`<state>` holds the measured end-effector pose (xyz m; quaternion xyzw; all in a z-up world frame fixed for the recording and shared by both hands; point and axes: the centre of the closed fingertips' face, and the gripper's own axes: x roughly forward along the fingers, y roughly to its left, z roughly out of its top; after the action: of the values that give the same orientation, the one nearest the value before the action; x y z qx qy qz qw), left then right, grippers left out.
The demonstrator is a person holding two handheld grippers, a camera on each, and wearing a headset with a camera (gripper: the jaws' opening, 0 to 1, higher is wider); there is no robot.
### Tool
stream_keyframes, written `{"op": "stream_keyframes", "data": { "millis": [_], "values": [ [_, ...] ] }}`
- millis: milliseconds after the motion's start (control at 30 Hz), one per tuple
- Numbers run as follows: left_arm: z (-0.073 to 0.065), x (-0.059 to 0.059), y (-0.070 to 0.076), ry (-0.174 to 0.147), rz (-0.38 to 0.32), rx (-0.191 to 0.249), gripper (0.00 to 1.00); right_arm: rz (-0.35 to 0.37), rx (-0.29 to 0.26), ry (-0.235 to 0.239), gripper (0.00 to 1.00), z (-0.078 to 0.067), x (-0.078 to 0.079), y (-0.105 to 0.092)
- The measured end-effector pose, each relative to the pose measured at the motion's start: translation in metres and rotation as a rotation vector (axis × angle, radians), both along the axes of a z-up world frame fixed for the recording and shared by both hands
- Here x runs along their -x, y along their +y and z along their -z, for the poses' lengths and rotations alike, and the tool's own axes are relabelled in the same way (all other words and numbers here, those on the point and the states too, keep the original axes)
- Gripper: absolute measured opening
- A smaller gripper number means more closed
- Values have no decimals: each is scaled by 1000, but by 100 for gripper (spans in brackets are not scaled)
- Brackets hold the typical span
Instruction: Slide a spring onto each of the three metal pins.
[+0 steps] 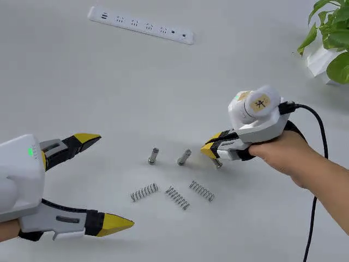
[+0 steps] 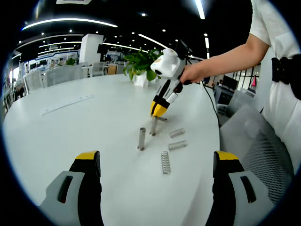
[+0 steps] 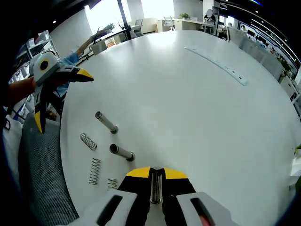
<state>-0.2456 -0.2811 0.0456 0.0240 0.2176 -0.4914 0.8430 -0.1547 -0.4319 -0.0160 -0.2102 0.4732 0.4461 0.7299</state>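
Right gripper (image 1: 210,151) clamped on one pin (image 1: 217,162); left gripper (image 1: 103,180) wide open, holding nothing.
Head view: first loose pin (image 1: 153,155) and second loose pin (image 1: 184,157) mid-surface, held pin just right of them. Left spring (image 1: 144,192), middle spring (image 1: 177,197) and right spring (image 1: 202,191) in a row toward the near edge. Power strip (image 1: 140,24) near far edge; plant (image 1: 330,38) at far-right corner, cut off. Left gripper view: loose pins read as upright; held pin hard to make out under the yellow tips. Right gripper view: held pin runs between the closed jaws, which partly hide one spring.
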Motion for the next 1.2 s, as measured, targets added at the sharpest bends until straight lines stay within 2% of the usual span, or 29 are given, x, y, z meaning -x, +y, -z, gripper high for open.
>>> {"op": "stream_keyframes", "data": {
  "millis": [567,1200],
  "values": [
    [-3,3,-1,-10,3,-2,99,21,-27,-43,5,-16,9,-9],
    [-4,6,-3,-11,14,-10,99,61,-58,-71,5,-25,21,-22]
  ]
}}
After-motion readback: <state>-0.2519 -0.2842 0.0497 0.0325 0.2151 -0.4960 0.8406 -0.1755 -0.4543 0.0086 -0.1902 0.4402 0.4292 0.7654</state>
